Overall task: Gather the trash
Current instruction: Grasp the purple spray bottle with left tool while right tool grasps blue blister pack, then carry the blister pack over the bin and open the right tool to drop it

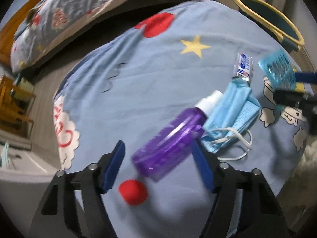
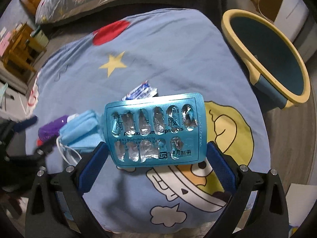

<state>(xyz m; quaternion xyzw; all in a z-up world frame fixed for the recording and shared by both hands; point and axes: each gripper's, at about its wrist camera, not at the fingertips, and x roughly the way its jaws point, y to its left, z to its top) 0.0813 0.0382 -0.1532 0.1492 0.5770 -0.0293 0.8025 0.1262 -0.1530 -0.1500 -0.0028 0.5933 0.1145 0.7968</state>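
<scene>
So the right tongs point(image 2: 156, 154) are clamped on an empty teal blister pack point(image 2: 156, 129), held flat-on to the camera and up off the bed. My guess is it's lifted clear so it can swing over to the yellow-rimmed bin point(image 2: 265, 59) standing just off the bed's edge on the right. Every pocket looks popped, so it's trash alright.

Writing on the foil: mostly Chinese, plus what reads like "Amoxicillin Capsules" (partly hidden by the torn pockets), "0.5g", and a small "LABORATORIES" line at the bottom.

The left tongs point(image 1: 158, 164) are spread wide, with the purple spray bottle point(image 1: 168, 144) lying on its side between them — lined up for a grab, not gripping yet. Touching the bottle is a crumpled blue face mask point(image 1: 231, 115), and just past that a small red-white-blue wrapper point(image 1: 243, 65), print too blurry to read. All of it sits on the cartoon bedsheet point(image 1: 138, 79).
</scene>
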